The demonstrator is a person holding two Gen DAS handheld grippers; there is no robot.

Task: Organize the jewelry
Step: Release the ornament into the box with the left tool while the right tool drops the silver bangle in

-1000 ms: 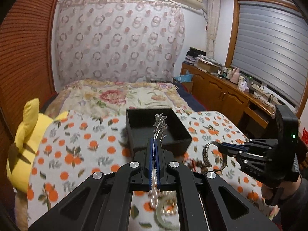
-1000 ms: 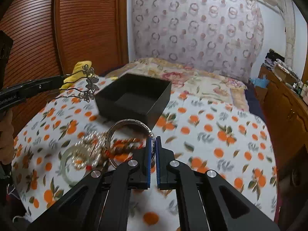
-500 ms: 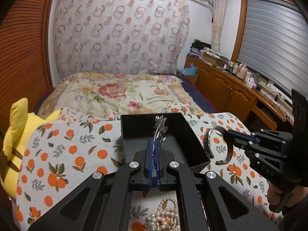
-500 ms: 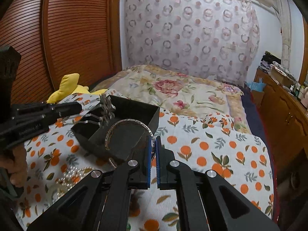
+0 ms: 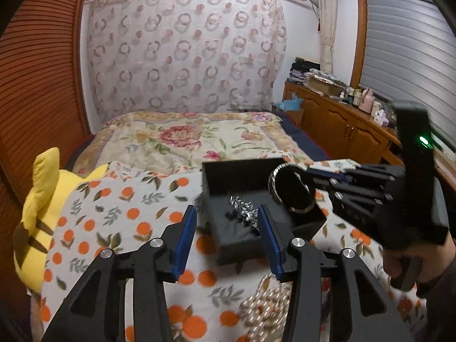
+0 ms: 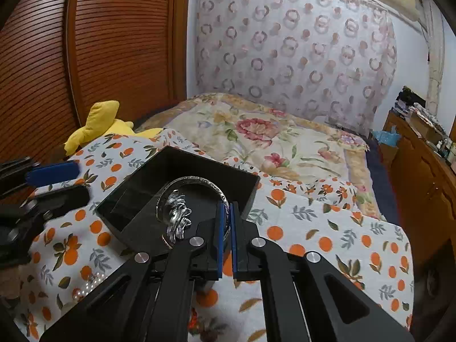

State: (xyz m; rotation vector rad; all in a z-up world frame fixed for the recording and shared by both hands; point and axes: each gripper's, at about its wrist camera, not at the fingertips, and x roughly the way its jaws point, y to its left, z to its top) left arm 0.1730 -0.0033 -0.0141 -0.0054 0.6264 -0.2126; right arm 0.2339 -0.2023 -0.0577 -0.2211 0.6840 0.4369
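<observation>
L wrist view: left gripper (image 5: 228, 228) jaws have just been opening, nothing between them now; silver clip (image 5: 243, 213) lies in the box (image 5: 242, 171) at 12 o'clock. Right gripper (image 5: 316, 175) at 2 o'clock, bangle (image 5: 290, 189) over the box.

R wrist view: right gripper (image 6: 226, 228) jaws clamped on bangle (image 6: 199, 182), clip (image 6: 178, 216) at 11 o'clock. Best lower it inside the walls, then let go; don't trap the clip.

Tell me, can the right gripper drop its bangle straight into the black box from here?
Probably yes. The right gripper holds the silver bangle over the open black box; only the silver hairpin lies inside, and the left gripper, jaws just opened, stands clear.
</observation>
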